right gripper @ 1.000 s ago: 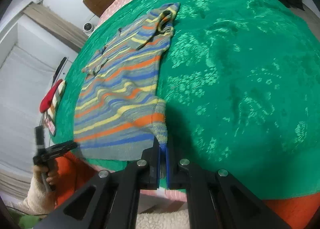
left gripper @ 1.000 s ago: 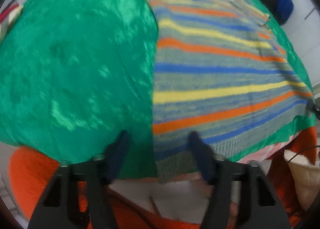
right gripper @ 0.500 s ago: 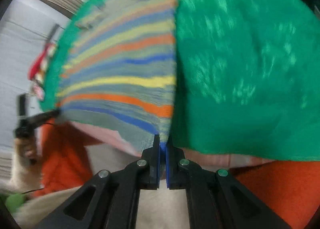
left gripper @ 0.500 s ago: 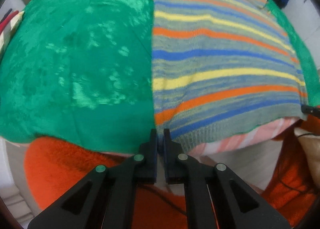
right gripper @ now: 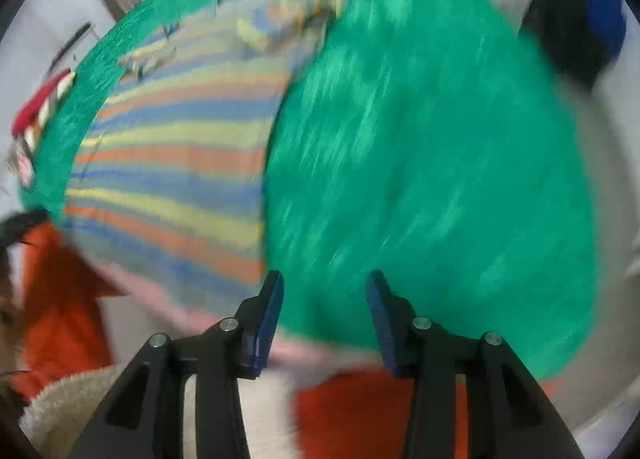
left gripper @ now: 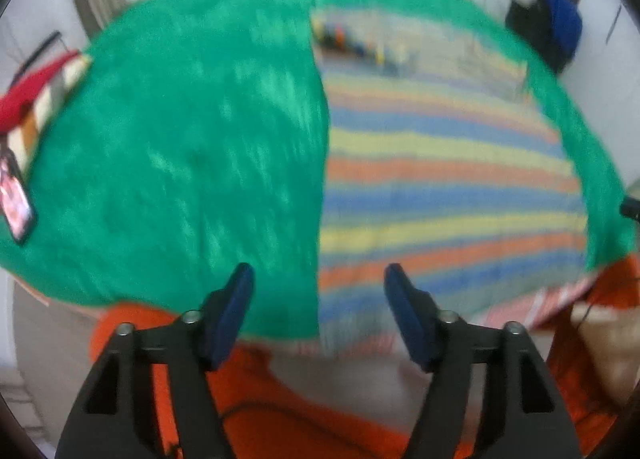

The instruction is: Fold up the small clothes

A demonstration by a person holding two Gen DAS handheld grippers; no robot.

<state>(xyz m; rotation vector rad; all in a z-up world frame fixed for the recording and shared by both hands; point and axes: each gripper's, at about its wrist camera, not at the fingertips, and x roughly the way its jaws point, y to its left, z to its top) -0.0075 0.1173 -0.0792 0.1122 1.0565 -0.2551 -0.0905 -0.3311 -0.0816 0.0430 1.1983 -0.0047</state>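
Observation:
A striped knit sweater [left gripper: 440, 179] in grey, blue, yellow and orange lies flat on a green cloth [left gripper: 192, 163], its hem hanging slightly over the near edge. My left gripper [left gripper: 318, 279] is open and empty, just before the sweater's left hem corner. In the right wrist view the sweater [right gripper: 180, 171] lies at the left on the green cloth [right gripper: 420, 179]. My right gripper [right gripper: 324, 283] is open and empty, near the sweater's right hem corner. Both views are motion blurred.
A phone [left gripper: 16, 199] and a red and striped item [left gripper: 36, 99] lie at the cloth's left edge. An orange garment [left gripper: 300, 399] is below the near edge. A dark blue object [left gripper: 560, 27] stands at the far right.
Both grippers were shut on the sweater's hem corners half a second ago; both have opened and let go. The sweater now lies flat, and both grippers have drawn back.

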